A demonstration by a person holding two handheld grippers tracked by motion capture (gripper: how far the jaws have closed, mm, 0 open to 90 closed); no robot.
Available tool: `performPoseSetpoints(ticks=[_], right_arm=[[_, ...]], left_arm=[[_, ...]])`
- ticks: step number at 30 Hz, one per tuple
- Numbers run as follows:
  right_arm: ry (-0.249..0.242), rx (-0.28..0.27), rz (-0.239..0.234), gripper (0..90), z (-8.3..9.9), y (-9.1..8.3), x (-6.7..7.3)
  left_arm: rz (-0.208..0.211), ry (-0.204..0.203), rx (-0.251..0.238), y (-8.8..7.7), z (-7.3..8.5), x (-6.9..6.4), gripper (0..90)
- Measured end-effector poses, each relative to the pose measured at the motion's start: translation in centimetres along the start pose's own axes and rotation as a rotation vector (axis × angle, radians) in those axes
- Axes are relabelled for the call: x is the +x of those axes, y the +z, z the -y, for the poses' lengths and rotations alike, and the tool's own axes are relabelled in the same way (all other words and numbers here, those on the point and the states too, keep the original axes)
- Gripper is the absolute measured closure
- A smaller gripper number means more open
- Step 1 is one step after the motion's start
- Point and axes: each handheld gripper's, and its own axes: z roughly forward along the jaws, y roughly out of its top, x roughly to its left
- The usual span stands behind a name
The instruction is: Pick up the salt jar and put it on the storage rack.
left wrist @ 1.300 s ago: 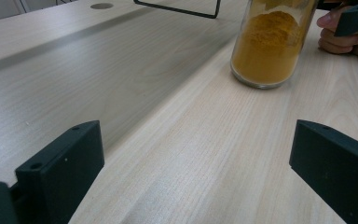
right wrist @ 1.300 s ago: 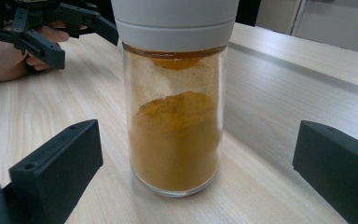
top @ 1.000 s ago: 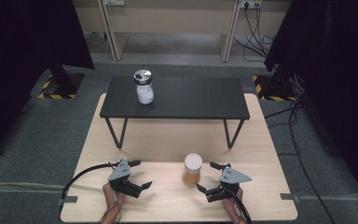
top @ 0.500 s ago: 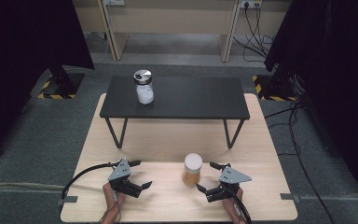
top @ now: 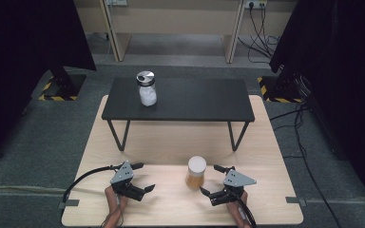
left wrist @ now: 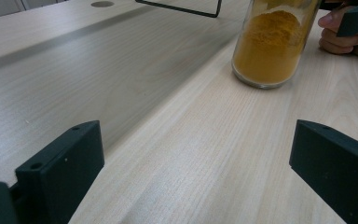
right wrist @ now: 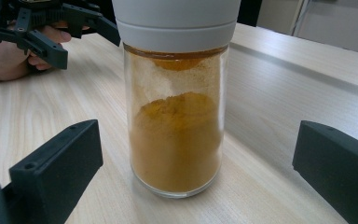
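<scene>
the right gripper [top: 215, 185] has its jaws released and spread wide, resting low on the surface [top: 171, 204] with nothing between them. in the right gripper view the jar of yellow powder [right wrist: 176, 116] stands upright dead ahead at 12 o'clock, near the jaws but not yet between them. the left gripper [top: 141, 179] is also released, jaws apart and empty; from its own view the jar sits farther off toward 1 o'clock.

in the high view the jar, with its white lid [top: 196, 164], stands on the pale wood surface between the two grippers, just beside the right one, at about 10 o'clock from it. farther out, a second jar [top: 147, 89] with white contents and a metal cap stands on the small black table [top: 209, 102] at 12 o'clock.

this looks like the approach before a grasp. the next move likely calls for the right gripper to slide forward until the glass body is centred between the jaws, then clench below the lid without tipping it.
</scene>
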Motion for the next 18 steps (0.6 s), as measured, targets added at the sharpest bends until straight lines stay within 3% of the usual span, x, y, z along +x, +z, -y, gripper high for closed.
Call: performPoseSetpoints(ticks=[18], right_arm=[[0.007,-0.010,-0.004,1.5,0.18,-0.10,-0.12]], left_arm=[[-0.002,-0.001,0.000,0.04,-0.03,0.05,2.4]])
